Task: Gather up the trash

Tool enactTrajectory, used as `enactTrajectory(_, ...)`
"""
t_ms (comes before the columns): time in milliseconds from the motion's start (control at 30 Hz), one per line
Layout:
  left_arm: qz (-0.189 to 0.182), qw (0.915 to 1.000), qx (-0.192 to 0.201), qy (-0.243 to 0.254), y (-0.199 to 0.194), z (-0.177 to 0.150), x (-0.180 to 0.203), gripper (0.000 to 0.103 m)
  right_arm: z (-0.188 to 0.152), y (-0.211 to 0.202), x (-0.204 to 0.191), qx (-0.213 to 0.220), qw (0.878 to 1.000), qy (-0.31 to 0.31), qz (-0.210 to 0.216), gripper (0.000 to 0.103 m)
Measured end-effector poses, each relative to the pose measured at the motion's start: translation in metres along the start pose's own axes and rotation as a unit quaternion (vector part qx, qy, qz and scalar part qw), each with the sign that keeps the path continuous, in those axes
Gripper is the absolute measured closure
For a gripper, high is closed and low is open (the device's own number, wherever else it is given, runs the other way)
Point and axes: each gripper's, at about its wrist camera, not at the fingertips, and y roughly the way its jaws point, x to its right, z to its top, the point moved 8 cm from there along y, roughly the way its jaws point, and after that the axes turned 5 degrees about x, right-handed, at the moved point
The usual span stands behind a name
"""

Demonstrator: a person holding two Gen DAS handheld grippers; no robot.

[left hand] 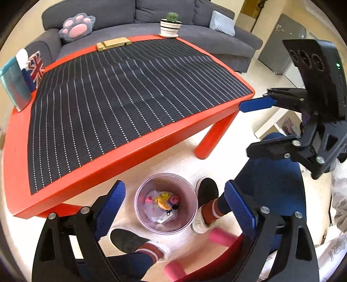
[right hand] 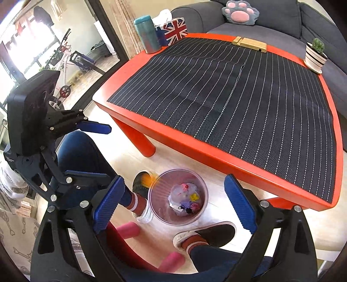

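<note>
A clear round trash bin (left hand: 166, 204) stands on the floor by the red table's front edge, between the person's feet. It holds crumpled wrappers and bits of trash (left hand: 161, 205). It also shows in the right wrist view (right hand: 178, 197), with trash (right hand: 186, 199) inside and a blurred orange piece (right hand: 149, 179) at its rim. My left gripper (left hand: 175, 208) is open and empty above the bin. My right gripper (right hand: 173, 204) is open and empty above the bin. Each gripper shows in the other's view, the right (left hand: 253, 128) and the left (right hand: 104, 149).
The red table (left hand: 130, 151) carries a black striped mat (left hand: 121, 97), a wooden block (left hand: 113, 43), a potted cactus (left hand: 170, 25), a teal cup (right hand: 146, 34) and a Union Jack tissue box (right hand: 174, 29). A grey sofa (left hand: 151, 13) stands behind. The person's shoes (left hand: 206, 195) flank the bin.
</note>
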Motion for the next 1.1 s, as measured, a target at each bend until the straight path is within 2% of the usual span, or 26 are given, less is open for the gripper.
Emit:
enactTrajectory(633,0.008,0.9995,0.017,-0.024,-0.008,0.005,-0.013,0.008,0.006,-0.002,0.003,0.011,1.000,0.007,-0.013,0.005)
enactTrajectory(833,0.035,0.9982,0.036,-0.032,-0.014,0.016,-0.028,0.008,0.021,-0.010,0.006,0.035,0.999,0.005,-0.026,0.005)
enactTrajectory(1100,0.054,0.9948,0.079,-0.036,-0.030,0.045,-0.046,0.008,0.052,-0.024,0.012,0.079,0.996,0.001,-0.049,0.005)
